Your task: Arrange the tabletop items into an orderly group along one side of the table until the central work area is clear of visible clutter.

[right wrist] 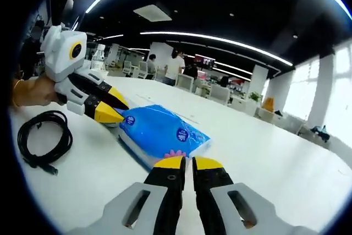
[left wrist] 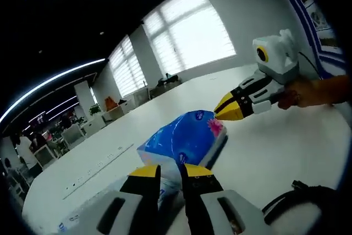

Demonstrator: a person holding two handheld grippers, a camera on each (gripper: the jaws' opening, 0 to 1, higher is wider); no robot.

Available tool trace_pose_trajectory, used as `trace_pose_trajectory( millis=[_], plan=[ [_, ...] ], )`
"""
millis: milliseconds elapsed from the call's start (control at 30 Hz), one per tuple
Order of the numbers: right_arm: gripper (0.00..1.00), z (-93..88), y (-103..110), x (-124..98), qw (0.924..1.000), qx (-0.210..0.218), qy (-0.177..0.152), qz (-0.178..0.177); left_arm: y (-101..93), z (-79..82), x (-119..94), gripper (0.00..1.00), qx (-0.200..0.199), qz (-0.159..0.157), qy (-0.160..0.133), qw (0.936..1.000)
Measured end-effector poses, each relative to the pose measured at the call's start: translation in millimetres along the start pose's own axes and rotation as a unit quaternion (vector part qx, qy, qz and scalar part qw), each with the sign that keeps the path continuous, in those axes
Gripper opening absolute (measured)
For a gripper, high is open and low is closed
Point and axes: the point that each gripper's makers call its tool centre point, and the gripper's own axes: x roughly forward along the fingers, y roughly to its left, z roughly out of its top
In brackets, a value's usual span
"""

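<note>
A blue tissue pack lies on the white table. In the left gripper view my left gripper is shut on the pack's near end, with wrapper between the yellow tips. The right gripper comes in from the right, its tip against the pack's far end by a pink flower print. In the right gripper view my right gripper has its jaws nearly together, tips at that flowered edge; whether wrapper is pinched is unclear. The left gripper holds the pack's opposite end.
A coiled black cable lies on the table beside the left gripper. A hand grips the right gripper's handle. A pale printed item sits at the lower left. Desks, chairs and people stand in the office beyond the table.
</note>
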Motion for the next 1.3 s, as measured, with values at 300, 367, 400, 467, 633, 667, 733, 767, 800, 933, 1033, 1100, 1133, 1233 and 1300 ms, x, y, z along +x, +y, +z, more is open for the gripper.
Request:
trace_pose_trajectory(
  millis=[300,367,400,467,633,667,733,767,800,933,1033,1100,1133,1233,1300],
  plan=[
    [0.07,2.6,-0.6,-3.7,0.9999,0.013,-0.003,0.000,0.5,0.0,-3.8,0.16,-0.003,0.004,-0.001,1.0000],
    [0.07,6.5,1.4,-6.3,0.9999,0.009,-0.007,0.000,-0.2,-1.8,-4.4,0.17,-0.007,0.003,0.002,1.0000],
    [0.07,8.0,1.3,-6.4,0.9999,0.007,-0.009,0.000,-0.9,-3.2,-4.9,0.17,-0.006,0.002,0.005,1.0000],
    [0.07,9.9,3.1,-7.8,0.9999,0.004,-0.011,0.000,-1.6,-5.4,-6.8,0.18,-0.007,0.001,0.010,0.9999],
    [0.08,10.1,10.8,-9.4,0.9998,0.012,-0.008,0.013,3.5,-8.6,-15.0,0.21,-0.025,0.009,0.018,0.9995],
    [0.09,9.8,11.8,-9.5,0.9998,0.012,-0.007,0.014,4.4,-8.3,-17.0,0.21,-0.025,0.011,0.017,0.9995],
    [0.10,10.3,13.8,-9.9,0.9998,0.010,-0.005,0.014,6.6,-8.3,-20.2,0.21,-0.023,0.015,0.016,0.9995],
    [0.11,11.5,15.2,-10.2,0.9998,0.009,-0.005,0.015,7.4,-9.0,-21.6,0.22,-0.025,0.016,0.017,0.9994],
    [0.12,13.6,17.1,-10.0,0.9997,0.012,-0.006,0.019,7.6,-9.4,-23.2,0.22,-0.026,0.016,0.017,0.9994],
    [0.17,21.4,23.7,-9.7,0.9996,0.014,-0.008,0.022,10.1,-12.2,-29.7,0.24,-0.034,0.022,0.022,0.9990],
    [0.17,27.0,27.5,-10.2,0.9996,0.010,-0.011,0.025,14.2,-18.7,-35.4,0.25,-0.028,0.031,0.036,0.9985],
    [0.19,29.1,31.5,-11.3,0.9994,0.013,-0.009,0.030,17.6,-20.8,-39.9,0.26,-0.027,0.036,0.038,0.9983],
    [0.20,30.2,32.9,-11.3,0.9994,0.015,-0.008,0.031,19.1,-21.3,-42.1,0.26,-0.033,0.037,0.038,0.9980],
    [0.20,33.1,40.1,-11.6,0.9992,0.013,-0.006,0.037,23.0,-21.9,-47.5,0.28,-0.041,0.043,0.039,0.9975],
    [0.20,34.6,42.6,-11.4,0.9991,0.013,-0.006,0.041,25.0,-22.5,-51.2,0.30,-0.043,0.047,0.042,0.9971]
  ],
)
